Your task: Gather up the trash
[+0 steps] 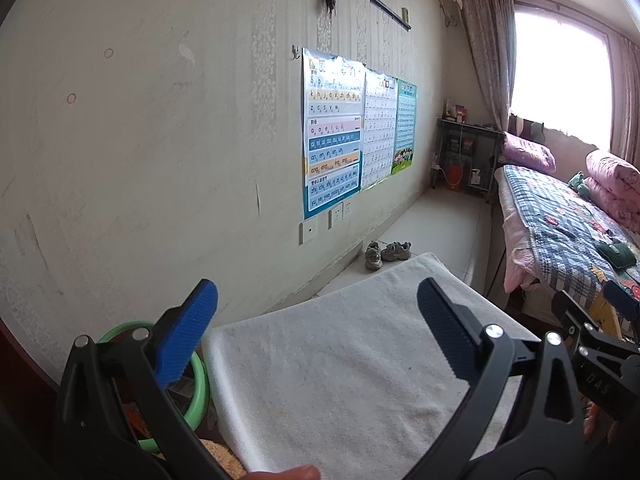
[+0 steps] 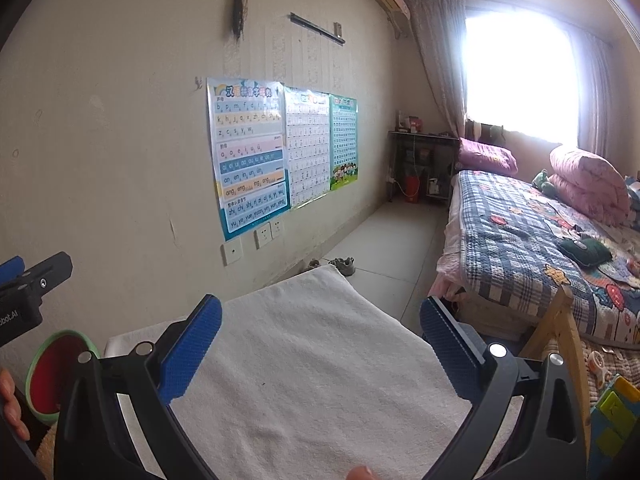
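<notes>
My left gripper (image 1: 318, 330) is open and empty, held above a table covered with a white towel (image 1: 340, 360). My right gripper (image 2: 320, 344) is open and empty above the same towel (image 2: 312, 360). A green-rimmed bin (image 1: 198, 388) stands at the table's left side; in the right wrist view it shows a red inside (image 2: 56, 376). No trash piece shows on the towel. The right gripper's fingers (image 1: 616, 300) appear at the right edge of the left wrist view, and the left gripper's fingers (image 2: 12, 268) at the left edge of the right wrist view.
A wall with posters (image 2: 248, 152) runs along the left. A bed with a patchwork quilt (image 2: 540, 248) stands at the right, with a wooden frame (image 2: 560, 328) beside the table. Shoes (image 1: 384, 254) lie on the tiled floor beyond the table. A shelf (image 2: 424, 168) stands under the window.
</notes>
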The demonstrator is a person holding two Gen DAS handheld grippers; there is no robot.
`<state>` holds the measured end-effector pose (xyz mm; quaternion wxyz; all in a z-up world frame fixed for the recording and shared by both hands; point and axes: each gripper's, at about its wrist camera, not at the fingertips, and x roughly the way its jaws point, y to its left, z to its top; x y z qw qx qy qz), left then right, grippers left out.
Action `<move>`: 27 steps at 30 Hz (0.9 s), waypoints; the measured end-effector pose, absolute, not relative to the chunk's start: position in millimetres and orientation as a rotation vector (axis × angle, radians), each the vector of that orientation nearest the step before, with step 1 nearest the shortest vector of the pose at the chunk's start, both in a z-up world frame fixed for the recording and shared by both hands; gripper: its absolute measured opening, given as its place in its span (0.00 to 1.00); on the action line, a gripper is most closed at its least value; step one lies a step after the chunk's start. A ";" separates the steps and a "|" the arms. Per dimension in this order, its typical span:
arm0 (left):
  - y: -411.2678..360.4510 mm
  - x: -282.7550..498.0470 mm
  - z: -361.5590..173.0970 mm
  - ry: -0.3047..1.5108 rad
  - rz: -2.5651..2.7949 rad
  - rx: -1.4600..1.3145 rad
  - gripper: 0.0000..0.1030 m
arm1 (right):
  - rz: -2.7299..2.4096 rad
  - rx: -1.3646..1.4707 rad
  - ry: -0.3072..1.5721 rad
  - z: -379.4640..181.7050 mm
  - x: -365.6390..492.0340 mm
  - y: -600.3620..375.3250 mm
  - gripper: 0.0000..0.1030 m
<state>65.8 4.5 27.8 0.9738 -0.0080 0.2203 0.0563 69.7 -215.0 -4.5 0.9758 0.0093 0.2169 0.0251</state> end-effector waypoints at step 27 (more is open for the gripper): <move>11.1 68.2 27.5 0.458 0.141 -0.007 0.95 | 0.054 0.019 0.459 -9.0 72.7 -217.0 0.93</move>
